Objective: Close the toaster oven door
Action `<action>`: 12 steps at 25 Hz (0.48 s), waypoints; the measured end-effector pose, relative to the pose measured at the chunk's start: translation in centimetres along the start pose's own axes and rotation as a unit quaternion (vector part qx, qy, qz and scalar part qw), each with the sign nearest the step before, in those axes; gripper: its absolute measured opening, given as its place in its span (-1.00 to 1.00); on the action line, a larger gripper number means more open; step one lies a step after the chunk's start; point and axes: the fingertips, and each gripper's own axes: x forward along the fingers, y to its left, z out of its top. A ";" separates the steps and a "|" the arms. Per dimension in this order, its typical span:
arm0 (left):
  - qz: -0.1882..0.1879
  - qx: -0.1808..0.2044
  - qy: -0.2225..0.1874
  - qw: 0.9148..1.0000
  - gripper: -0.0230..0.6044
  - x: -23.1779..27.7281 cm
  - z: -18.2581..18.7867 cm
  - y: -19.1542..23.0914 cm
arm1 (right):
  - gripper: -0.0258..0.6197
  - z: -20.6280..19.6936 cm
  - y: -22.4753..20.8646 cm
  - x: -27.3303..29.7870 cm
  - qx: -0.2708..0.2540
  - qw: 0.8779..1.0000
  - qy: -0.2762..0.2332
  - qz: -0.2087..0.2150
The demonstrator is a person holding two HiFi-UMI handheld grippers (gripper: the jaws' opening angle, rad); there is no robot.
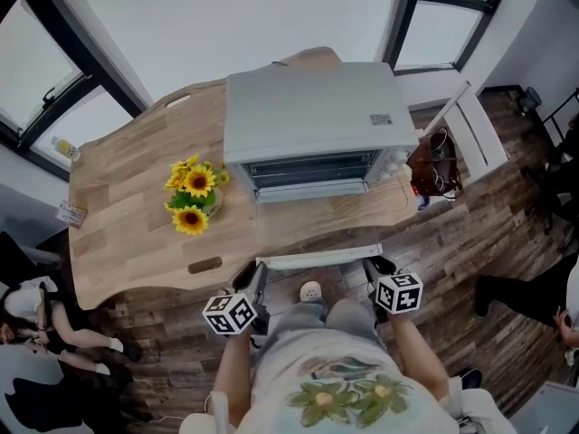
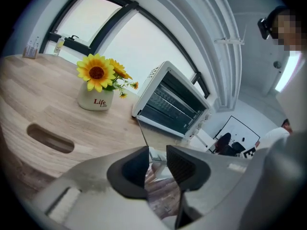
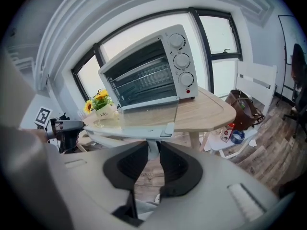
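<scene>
A white toaster oven (image 1: 312, 120) stands on the wooden table (image 1: 127, 233) with its glass door (image 3: 144, 116) folded down flat toward me. The door's white handle bar (image 1: 318, 257) juts past the table's front edge. My left gripper (image 1: 257, 274) is at the bar's left end, and in the left gripper view (image 2: 156, 157) a white piece of the handle sits between its pads. My right gripper (image 1: 371, 268) is at the right end, its jaws (image 3: 152, 152) shut on the handle. The oven cavity with its rack (image 2: 172, 104) is exposed.
A white pot of sunflowers (image 1: 194, 195) stands on the table left of the oven. A brown bag (image 1: 434, 170) and a white chair (image 1: 475, 129) sit to the right. A seated person (image 1: 36, 319) is at the lower left, and another person's legs (image 1: 516, 297) at the right.
</scene>
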 end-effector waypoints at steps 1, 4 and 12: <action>-0.001 0.006 -0.004 1.000 -0.53 0.0 0.2 -0.1 | -0.67 0.2 0.0 -0.1 0.000 1.000 -0.003 -0.002; -0.004 0.015 -0.018 1.000 -0.53 -0.3 0.9 -0.4 | -0.67 0.9 0.3 -0.5 0.002 1.000 -0.010 -0.003; -0.005 0.025 -0.048 0.999 -0.47 -1.5 2.4 -0.6 | -0.67 2.2 0.8 -1.3 0.002 1.000 -0.024 0.003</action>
